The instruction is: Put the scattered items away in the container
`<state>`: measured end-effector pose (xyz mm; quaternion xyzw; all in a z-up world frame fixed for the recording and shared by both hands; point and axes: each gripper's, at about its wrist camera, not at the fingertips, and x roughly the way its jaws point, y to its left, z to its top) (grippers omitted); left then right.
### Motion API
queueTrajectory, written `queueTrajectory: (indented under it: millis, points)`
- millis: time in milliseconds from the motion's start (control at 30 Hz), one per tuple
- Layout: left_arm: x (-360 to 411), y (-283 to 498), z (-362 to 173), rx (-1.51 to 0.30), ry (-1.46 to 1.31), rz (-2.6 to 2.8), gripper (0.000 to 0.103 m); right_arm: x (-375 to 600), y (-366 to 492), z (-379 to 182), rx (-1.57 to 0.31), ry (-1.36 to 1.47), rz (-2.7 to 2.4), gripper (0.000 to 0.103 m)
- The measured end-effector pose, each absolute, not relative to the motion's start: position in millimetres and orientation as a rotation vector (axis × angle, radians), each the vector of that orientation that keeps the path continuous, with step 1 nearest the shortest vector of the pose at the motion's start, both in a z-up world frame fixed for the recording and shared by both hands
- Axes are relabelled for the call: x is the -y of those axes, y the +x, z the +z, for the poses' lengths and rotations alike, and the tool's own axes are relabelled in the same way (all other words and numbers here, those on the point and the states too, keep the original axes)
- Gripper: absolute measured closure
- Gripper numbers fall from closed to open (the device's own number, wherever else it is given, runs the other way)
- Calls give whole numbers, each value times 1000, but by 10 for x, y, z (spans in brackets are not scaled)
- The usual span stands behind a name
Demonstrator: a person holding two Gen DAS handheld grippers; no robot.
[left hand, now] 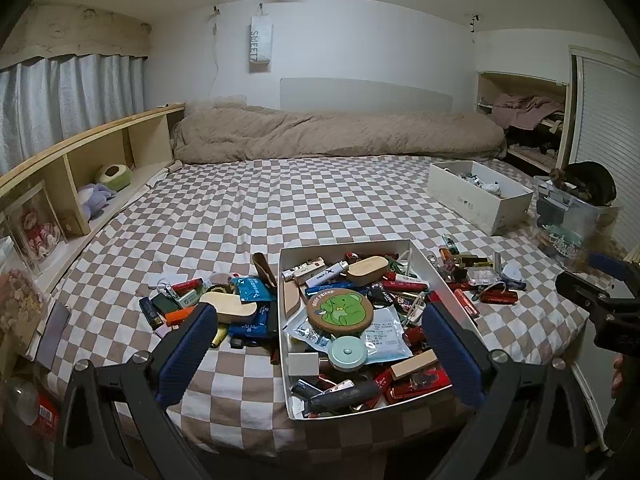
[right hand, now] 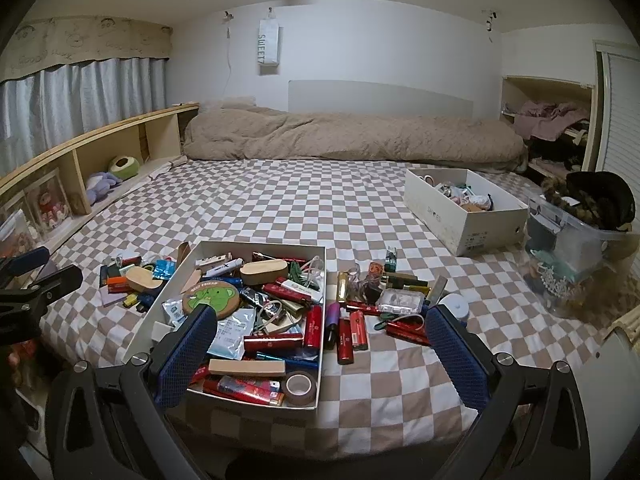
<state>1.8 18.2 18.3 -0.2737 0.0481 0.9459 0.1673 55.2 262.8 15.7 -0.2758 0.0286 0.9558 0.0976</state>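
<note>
Both my grippers are hanging over the near edge of the bed, jaws spread wide and holding nothing. Left gripper (left hand: 320, 344) has its blue pads either side of the box (left hand: 285, 320), which sits on the checkered bed cover (left hand: 248, 208) right in front of me, and it's already heaped: a round green coaster (left hand: 340, 311), a mint tin (left hand: 347, 354), a wooden case (left hand: 368, 269), lots of red lighters, a plastic pouch. Right gripper (right hand: 322, 344) is a bit further over; its left pad hangs above the box's near corner and its right pad above bare cover, with a roll of tape (right hand: 301, 387) in the box's near right corner. Stuff is still lying loose on both sides of the box. To the left there's a pile (left hand: 200, 308) with another wooden case, blue packets, an orange lighter and some dark bits. To the right there's a second pile (right hand: 376, 312): red lighters flat on the cover, a gold one, a clear plastic case, a small white round thing. Further back on the right sits a white shoebox (right hand: 464, 208) with odds and ends in it, and beside it a clear bin (right hand: 576, 240) with something dark on top. Rolled beige duvet (right hand: 352, 136) runs along the far wall, wooden shelf (left hand: 92, 160) with plushies along the left.
</note>
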Motion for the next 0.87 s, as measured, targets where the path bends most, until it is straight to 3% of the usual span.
queueTrajectory:
  millis: [867]
  points:
    - [-208,81,117,-190,-756,2722,0,-2630,582,115,-72,-827,2823,0]
